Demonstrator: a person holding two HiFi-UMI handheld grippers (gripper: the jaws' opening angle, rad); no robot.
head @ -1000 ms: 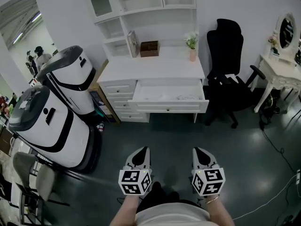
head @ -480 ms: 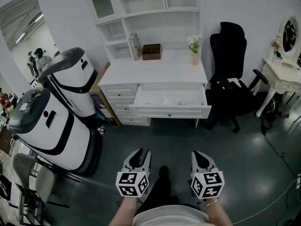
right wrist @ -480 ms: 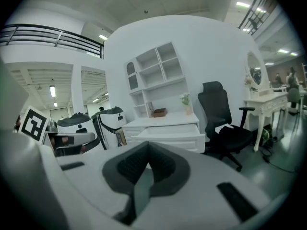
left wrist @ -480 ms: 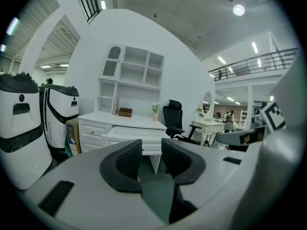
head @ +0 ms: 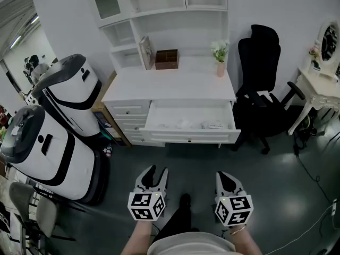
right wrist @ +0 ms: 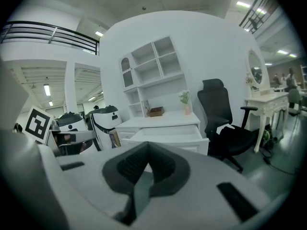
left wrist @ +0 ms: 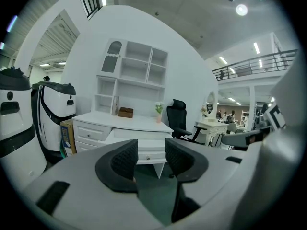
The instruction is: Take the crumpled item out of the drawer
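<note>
Drawer (head: 187, 137): white, flat-fronted, pulled open, 12 o'clock; dark glossy floor (head: 194, 161) before it.
Left gripper (head: 155, 171): jaws opening, empty.
Right gripper (head: 226, 177): jaws pressed together.

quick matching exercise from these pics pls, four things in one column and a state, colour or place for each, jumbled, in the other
Things:
1. drawer
2. office chair
3. small box
4. right gripper

States, colours, places:
a. black, standing to the right of the desk
b. jaws together, nothing held
c. pulled open, white things lying inside
d. brown, on the desk top below the shelves

Pairs: 1-c, 2-a, 3-d, 4-b
</note>
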